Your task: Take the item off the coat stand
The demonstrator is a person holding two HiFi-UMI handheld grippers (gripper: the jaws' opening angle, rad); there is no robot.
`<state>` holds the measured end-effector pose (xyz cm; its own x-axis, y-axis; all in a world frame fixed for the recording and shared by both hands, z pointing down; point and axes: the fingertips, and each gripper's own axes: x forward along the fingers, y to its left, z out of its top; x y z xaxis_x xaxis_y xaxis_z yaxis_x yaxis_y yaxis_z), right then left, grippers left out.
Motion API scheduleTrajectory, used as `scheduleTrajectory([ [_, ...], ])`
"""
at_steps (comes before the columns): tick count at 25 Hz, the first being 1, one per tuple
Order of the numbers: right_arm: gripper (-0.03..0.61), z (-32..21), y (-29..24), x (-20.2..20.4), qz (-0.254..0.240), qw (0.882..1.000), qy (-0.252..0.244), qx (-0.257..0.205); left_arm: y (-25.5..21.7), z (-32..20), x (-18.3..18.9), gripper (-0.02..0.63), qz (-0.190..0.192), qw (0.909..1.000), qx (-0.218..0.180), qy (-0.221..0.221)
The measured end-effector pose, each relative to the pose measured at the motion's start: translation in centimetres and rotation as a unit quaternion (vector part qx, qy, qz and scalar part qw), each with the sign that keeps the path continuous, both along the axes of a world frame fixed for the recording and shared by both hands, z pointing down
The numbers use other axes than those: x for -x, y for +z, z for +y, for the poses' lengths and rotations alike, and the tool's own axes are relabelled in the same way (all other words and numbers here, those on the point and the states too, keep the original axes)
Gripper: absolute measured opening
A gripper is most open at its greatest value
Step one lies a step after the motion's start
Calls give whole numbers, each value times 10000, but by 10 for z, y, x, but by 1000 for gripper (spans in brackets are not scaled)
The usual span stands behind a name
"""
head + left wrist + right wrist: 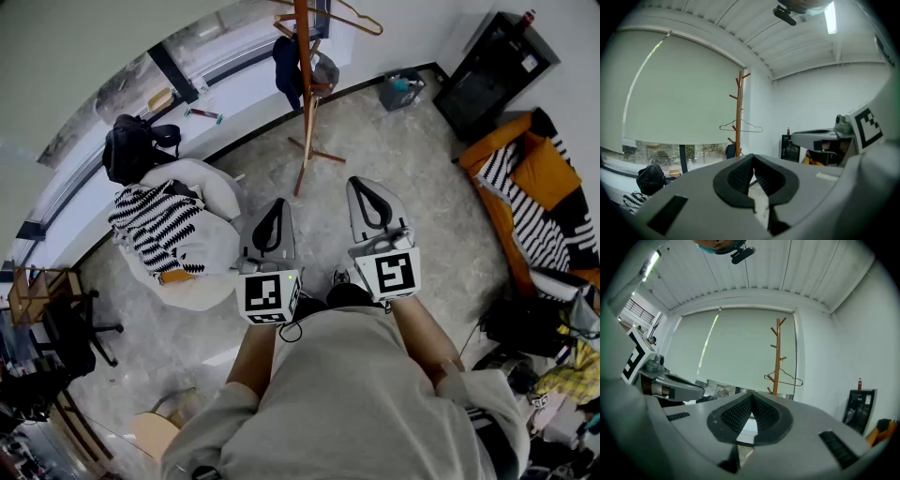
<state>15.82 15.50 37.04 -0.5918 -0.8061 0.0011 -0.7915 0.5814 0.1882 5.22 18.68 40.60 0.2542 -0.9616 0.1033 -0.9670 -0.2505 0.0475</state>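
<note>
Standing well back from the tall brown wooden coat stand (303,89); its upright pole carries a thin hanger (364,22) and dark blue hanging cloth (285,58), far ahead between both tools; left gripper (277,202) and right gripper (361,182) closed, empty; neither plainly nearer.

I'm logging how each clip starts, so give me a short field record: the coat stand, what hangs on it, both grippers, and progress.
coat stand: wooden, upright near the window, ahead of both grippers
hanger: high on the stand, bare
dark blue item: hanging lower on the stand
left gripper: shut, empty, well short of the stand
right gripper: shut, empty, beside the left one
progress: nothing taken off yet
</note>
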Motion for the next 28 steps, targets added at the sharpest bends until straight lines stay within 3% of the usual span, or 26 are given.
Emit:
scheduleTrajectory([
  [16, 5, 2, 22, 21, 155, 9997, 138, 149, 30, -5, 25, 11, 191, 9992, 299, 193],
  [28, 5, -124, 27, 31, 42, 9992, -371, 154, 30, -124, 20, 11, -71, 9987, 484, 147],
])
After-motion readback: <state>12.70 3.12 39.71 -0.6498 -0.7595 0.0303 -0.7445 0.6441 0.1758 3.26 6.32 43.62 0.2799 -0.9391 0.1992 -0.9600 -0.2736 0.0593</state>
